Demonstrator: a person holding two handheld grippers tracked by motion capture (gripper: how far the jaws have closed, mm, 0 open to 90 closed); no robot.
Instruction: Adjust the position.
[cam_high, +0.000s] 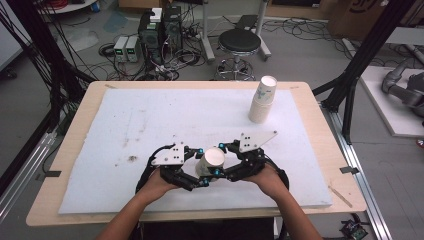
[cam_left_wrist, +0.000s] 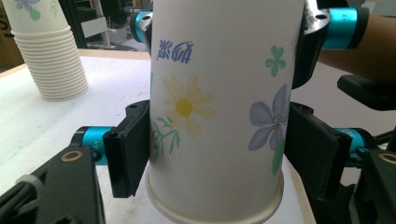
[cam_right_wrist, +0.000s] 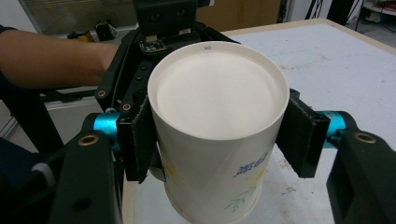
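Both grippers, left (cam_high: 199, 165) & right (cam_high: 226, 159), were clamped on the paper cup (cam_high: 210, 161) at lower centre of frame, judged light, thin-walled & easily crushed, best gripped gently mid-wall, w/ spare cup stack (cam_high: 262, 100) at upper right.

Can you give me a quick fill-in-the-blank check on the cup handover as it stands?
1. Both grippers clamp one flowered ____ cup.
2. The left gripper and the right gripper grip it from ____ sides.
3. The stack of paper cups stands on the white ____.

Missing words: paper; opposite; mat
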